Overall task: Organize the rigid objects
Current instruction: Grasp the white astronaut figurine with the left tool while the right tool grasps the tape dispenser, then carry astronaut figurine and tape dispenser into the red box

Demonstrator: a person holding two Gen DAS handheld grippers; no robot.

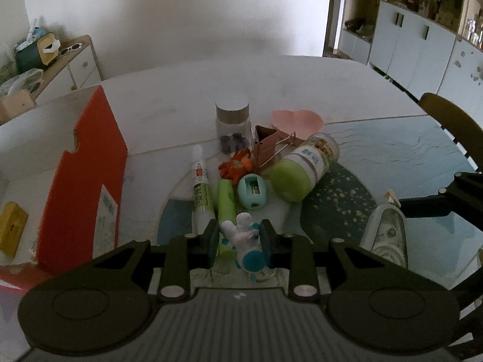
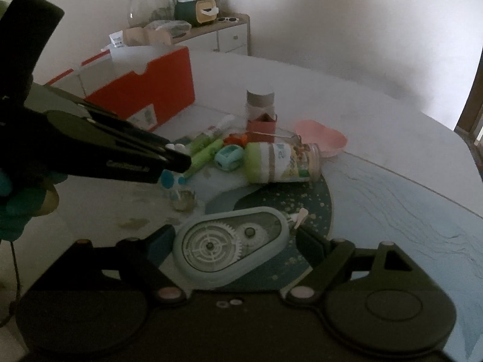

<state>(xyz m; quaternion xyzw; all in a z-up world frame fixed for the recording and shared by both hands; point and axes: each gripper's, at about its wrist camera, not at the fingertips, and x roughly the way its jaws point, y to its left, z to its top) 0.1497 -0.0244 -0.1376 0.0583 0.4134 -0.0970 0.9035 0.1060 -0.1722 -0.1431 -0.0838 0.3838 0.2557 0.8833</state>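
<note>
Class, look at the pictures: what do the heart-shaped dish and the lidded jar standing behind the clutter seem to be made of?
Heart-shaped dish: probably plastic, matte pink, with an even colour and smooth moulded rim. Jar: clear glass or plastic, since dark pieces show through its wall; its lid looks like dull grey metal or plastic.

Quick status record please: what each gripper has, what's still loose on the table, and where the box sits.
left gripper: shut on the white and blue figurine
right gripper: shut on the correction tape dispenser
loose pile: glue bottle, green tube, pencil sharpener, green-capped jar on its side, orange toy, binder clip
upright: grey-lidded jar
beyond pile: pink heart dish
red box: left of pile, open
</note>
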